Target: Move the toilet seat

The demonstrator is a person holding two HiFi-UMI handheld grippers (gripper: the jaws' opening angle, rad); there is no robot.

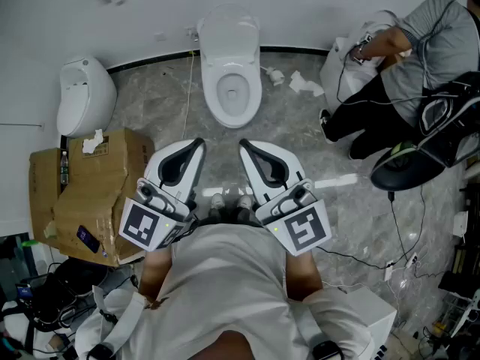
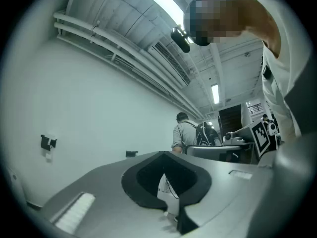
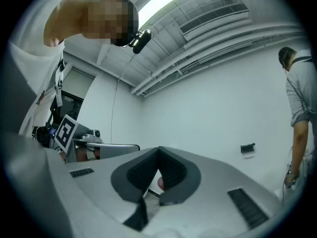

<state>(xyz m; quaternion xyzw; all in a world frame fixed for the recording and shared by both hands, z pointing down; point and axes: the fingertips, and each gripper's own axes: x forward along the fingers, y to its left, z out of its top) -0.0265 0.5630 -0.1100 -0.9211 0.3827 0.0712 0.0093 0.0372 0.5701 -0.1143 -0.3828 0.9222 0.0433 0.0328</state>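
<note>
The white toilet (image 1: 232, 70) stands against the far wall in the head view. Its lid (image 1: 229, 25) is raised and the seat ring (image 1: 217, 96) lies down on the bowl. My left gripper (image 1: 199, 142) and right gripper (image 1: 243, 144) are held side by side in front of my chest, short of the bowl and apart from it. Both point toward the toilet and touch nothing. In the left gripper view the left gripper (image 2: 163, 155) has its jaws shut with nothing between them. In the right gripper view the right gripper (image 3: 158, 150) is shut and empty too.
A white urinal (image 1: 85, 96) hangs on the wall at left, above a crushed cardboard box (image 1: 90, 193). A person (image 1: 409, 73) crouches at right beside a white bag, with black gear and cables (image 1: 397, 223) on the floor. Crumpled tissue (image 1: 304, 85) lies right of the toilet.
</note>
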